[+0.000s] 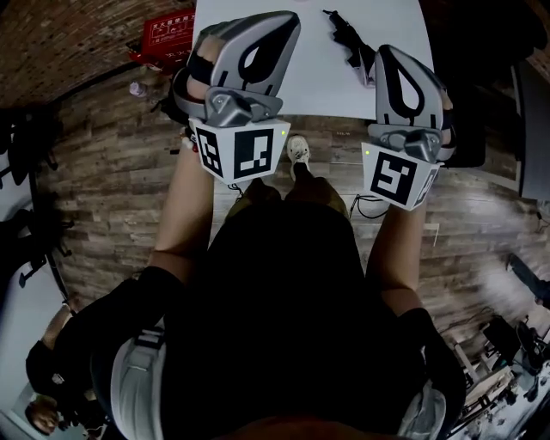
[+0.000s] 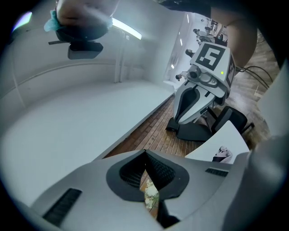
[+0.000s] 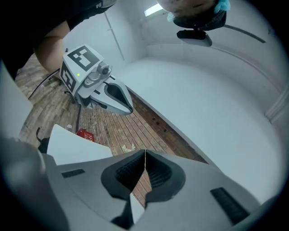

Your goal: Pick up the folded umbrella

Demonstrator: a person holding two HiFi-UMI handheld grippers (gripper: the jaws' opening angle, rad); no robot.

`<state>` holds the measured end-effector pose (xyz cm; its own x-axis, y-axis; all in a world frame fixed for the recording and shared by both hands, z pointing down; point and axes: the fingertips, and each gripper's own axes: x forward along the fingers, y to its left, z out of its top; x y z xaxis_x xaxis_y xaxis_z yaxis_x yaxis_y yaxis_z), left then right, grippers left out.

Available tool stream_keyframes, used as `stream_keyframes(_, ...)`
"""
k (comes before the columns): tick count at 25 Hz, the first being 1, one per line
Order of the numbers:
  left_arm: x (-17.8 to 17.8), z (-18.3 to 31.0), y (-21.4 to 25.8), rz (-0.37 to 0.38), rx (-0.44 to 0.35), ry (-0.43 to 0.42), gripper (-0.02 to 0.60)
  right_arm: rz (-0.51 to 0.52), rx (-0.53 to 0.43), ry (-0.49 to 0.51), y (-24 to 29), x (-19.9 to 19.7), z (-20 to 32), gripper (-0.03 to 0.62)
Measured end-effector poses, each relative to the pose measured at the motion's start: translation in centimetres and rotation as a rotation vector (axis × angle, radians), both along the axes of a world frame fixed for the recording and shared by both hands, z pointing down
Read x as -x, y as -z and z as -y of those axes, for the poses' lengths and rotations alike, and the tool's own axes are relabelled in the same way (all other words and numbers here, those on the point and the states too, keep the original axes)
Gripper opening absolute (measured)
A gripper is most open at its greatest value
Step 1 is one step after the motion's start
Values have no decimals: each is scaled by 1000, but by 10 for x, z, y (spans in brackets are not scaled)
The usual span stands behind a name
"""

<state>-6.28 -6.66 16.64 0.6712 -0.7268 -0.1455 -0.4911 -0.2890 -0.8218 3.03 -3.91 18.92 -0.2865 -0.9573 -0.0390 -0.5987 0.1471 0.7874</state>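
Observation:
The folded umbrella (image 1: pixel 348 39), black with a loose strap, lies on the white table (image 1: pixel 258 94) at the top of the head view. My left gripper (image 1: pixel 290 19) is held over the table's near part, left of the umbrella and apart from it. Its jaws meet with nothing between them in the left gripper view (image 2: pixel 145 152). My right gripper (image 1: pixel 384 53) hovers just right of and nearer than the umbrella, not touching it. It is shut and empty too (image 3: pixel 145 153). Each gripper view shows the other gripper (image 2: pixel 203 90) (image 3: pixel 97 85) alongside.
A red box (image 1: pixel 168 34) stands on the wooden floor left of the table, also visible as the red box (image 3: pixel 85 134) beside the table corner (image 3: pixel 76 146). A dark chair (image 1: pixel 473 129) stands at the table's right. My shoe (image 1: pixel 298 150) is at the table's front edge.

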Motion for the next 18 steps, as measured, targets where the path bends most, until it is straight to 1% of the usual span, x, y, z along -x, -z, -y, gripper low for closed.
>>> stream_keyframes(8,-41,69,-30,21,61,21,12,46,63,24,-24,-40,70,29)
stream_keyframes(13,-65,97,-43,38,90,18,12,57,102,29,-40,-60,102,29)
stream_keyframes(18,-82,119,-52,50,101,16,12,65,124,41,-49,-71,122,29)
